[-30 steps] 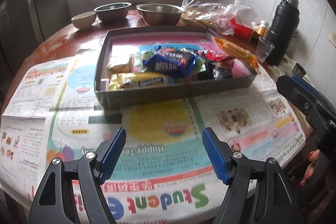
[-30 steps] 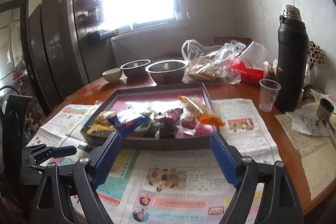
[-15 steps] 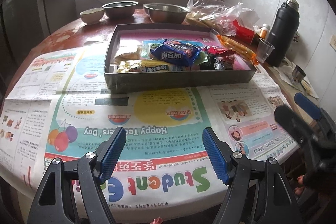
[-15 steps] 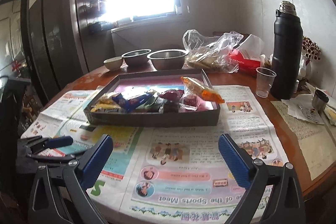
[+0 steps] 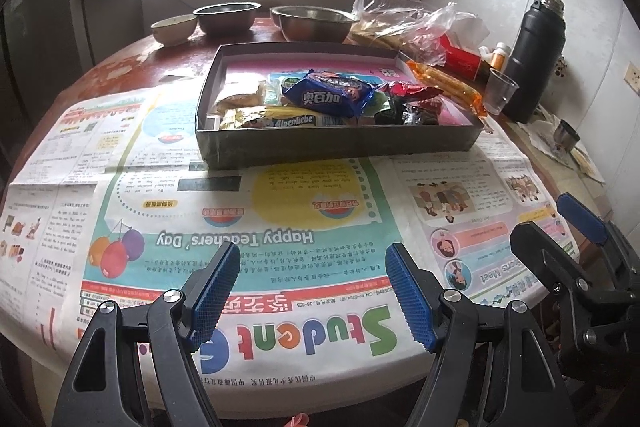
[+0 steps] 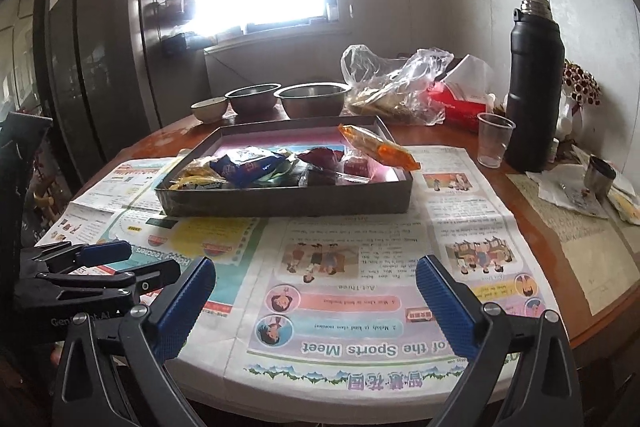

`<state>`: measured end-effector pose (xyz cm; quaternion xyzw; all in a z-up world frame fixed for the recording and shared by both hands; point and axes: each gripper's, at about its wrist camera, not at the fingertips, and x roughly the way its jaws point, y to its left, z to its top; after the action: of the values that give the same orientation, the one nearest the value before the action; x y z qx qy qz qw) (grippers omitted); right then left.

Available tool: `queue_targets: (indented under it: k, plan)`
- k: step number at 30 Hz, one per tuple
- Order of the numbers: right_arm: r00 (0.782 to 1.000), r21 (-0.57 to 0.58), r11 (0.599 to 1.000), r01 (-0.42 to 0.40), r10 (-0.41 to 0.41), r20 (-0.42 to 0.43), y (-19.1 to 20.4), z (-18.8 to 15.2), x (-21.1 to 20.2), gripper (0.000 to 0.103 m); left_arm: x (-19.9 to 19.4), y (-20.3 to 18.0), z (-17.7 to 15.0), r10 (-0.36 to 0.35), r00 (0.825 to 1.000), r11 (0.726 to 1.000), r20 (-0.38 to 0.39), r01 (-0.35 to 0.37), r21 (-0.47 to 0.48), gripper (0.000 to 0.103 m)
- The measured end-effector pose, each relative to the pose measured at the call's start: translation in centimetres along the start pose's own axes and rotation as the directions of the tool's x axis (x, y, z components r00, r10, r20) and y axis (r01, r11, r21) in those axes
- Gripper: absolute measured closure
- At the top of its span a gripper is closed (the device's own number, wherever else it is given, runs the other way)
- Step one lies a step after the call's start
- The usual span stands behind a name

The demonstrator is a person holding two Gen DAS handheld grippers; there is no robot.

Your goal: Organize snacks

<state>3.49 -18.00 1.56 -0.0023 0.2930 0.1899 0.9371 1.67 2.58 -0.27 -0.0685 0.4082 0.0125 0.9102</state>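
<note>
A dark shallow tray [image 5: 340,147] [image 6: 288,201] stands on newspaper in the table's middle and holds several wrapped snacks: a blue packet [image 5: 332,95] [image 6: 248,167], a yellow Alpenliebe pack [image 5: 276,119], red wrappers [image 5: 412,95]. An orange packet [image 5: 444,83] [image 6: 376,147] leans on the tray's right rim. My left gripper [image 5: 312,287] is open and empty over the newspaper near the front edge. My right gripper [image 6: 316,299] is open and empty, also near the front edge; it shows at the right of the left wrist view [image 5: 560,239].
Behind the tray are two steel bowls [image 6: 312,99], a small ceramic bowl [image 6: 208,109], a plastic bag of food [image 6: 396,87] and a red box [image 6: 456,103]. A black flask [image 6: 534,83], a plastic cup [image 6: 494,139] and a small metal cup [image 6: 598,175] stand right.
Both grippers have drawn back from the tray toward the table's front edge, still open and empty. The snacks and tray have not moved.
</note>
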Motion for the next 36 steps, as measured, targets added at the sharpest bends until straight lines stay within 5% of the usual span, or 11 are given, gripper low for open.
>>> queue_targets:
  k: [36]
  plan:
    - [1.0, 0.017, 1.0, -0.004, 0.004, -0.017, -0.15, -0.49, 0.51, 0.002, 0.36, 0.17, -0.24, 0.02, 1.0, 1.0, -0.015, -0.02, -0.009, 0.026]
